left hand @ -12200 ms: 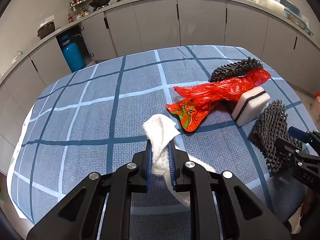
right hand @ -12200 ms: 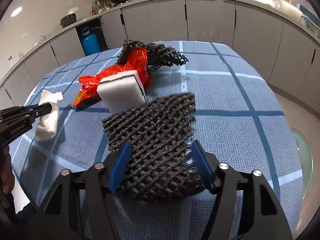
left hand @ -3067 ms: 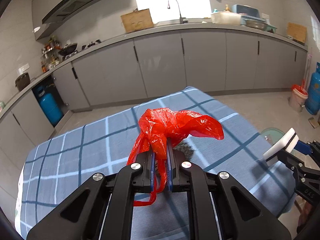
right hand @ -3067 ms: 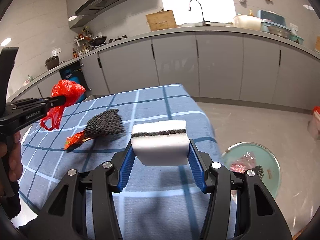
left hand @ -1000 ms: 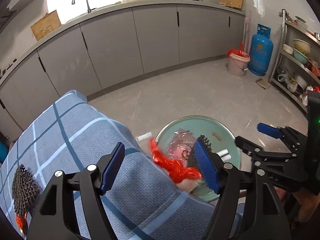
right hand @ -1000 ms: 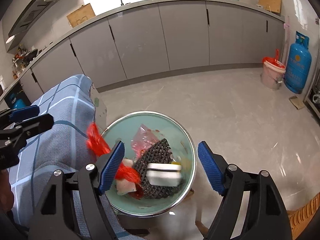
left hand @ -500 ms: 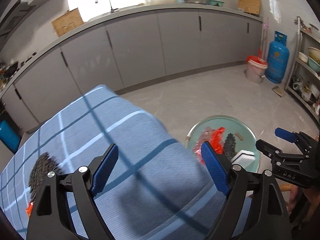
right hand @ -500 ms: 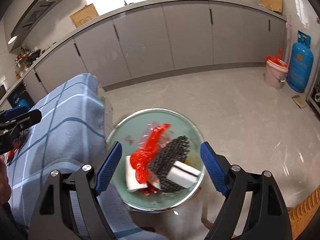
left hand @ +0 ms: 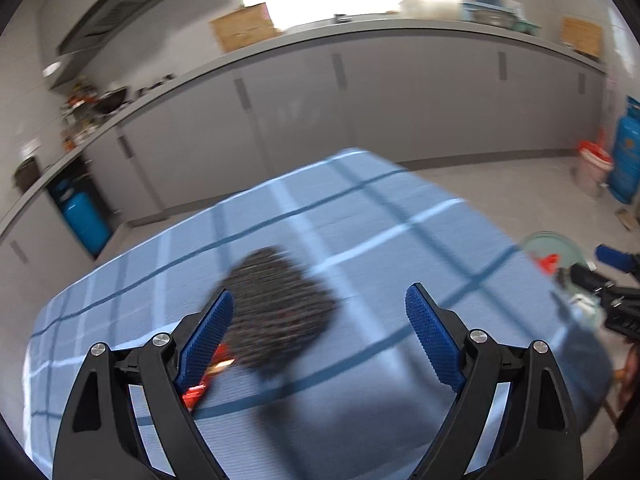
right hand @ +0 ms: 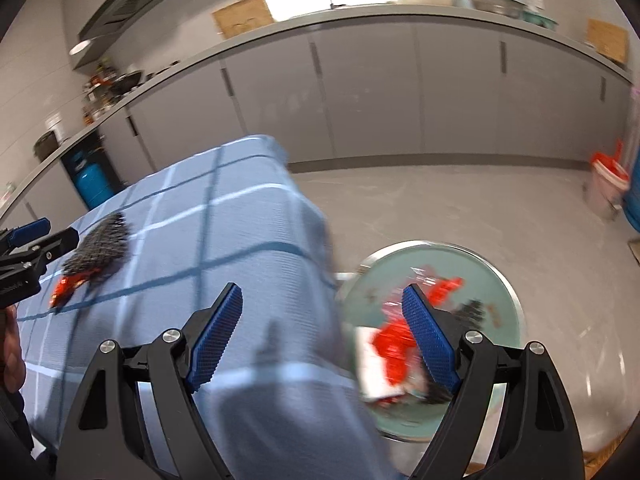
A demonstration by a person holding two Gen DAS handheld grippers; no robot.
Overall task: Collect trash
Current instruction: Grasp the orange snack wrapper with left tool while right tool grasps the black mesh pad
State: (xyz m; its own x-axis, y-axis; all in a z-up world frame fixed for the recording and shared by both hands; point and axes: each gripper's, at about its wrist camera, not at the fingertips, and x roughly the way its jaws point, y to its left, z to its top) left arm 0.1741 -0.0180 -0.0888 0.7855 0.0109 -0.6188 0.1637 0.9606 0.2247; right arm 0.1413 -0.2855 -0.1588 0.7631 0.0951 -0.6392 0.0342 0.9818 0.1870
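On my left, the left tool [left hand: 316,332] hangs over the blue checked cloth on the surface [left hand: 400,248], its blue pads spread wide with nothing gripped; its jaws have just been opening further. Under it, closer to the left pad, lies a dark mesh pad [left hand: 276,312], blurred, with a scrap of red wrapper [left hand: 198,390] poking out beside its near edge. Further right, my right tool [right hand: 322,334] also stands wide apart and empty, its jaws having just opened a little. It straddles the corner of the surface, the left pad over the cloth and the right pad over the bin. The round pale-green trash bin [right hand: 508,292] sits on the floor just beside the surface, holding a red plastic bag [right hand: 394,342], a white piece [right hand: 370,364] and some dark mesh [right hand: 472,310], all smeared by motion blur.
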